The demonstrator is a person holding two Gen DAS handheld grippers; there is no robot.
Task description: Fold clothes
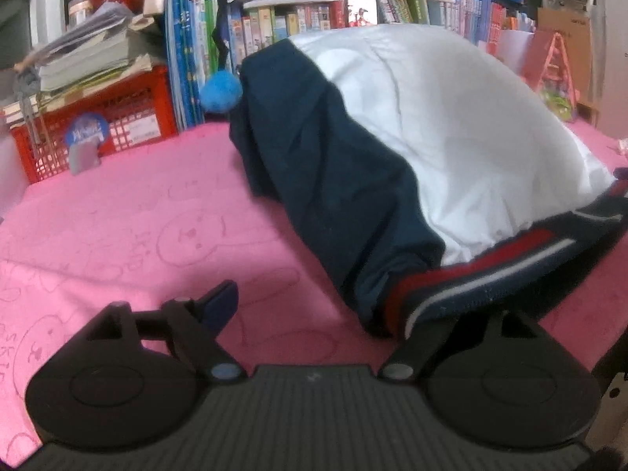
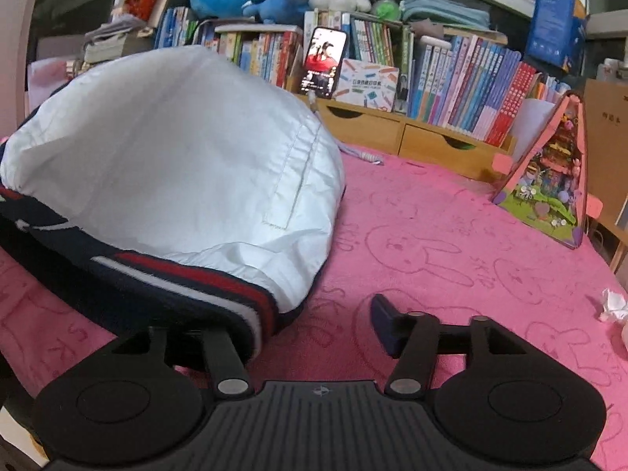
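Observation:
A jacket [image 1: 451, 125] with a white body, a navy sleeve [image 1: 333, 180] and a red, white and navy striped hem [image 1: 490, 271] lies bunched on the pink rabbit-print blanket [image 1: 137, 216]. My left gripper [image 1: 325, 314] stands open at the hem's left corner. Its left finger [image 1: 221, 306] is bare over the blanket, and the hem covers its right finger. In the right wrist view the same jacket [image 2: 176, 149] fills the left side. My right gripper [image 2: 310, 329] is open at the hem [image 2: 188, 274]; its right finger [image 2: 382, 320] is free and its left finger is hidden under the hem.
A red crate [image 1: 98, 125] with stacked papers stands at the back left, beside a blue pom-pom [image 1: 219, 92]. Books, a lit phone [image 2: 324, 62] and wooden drawers [image 2: 392, 125] line the back. A pink triangular toy house [image 2: 549, 180] and a crumpled tissue [image 2: 612, 304] sit at the right.

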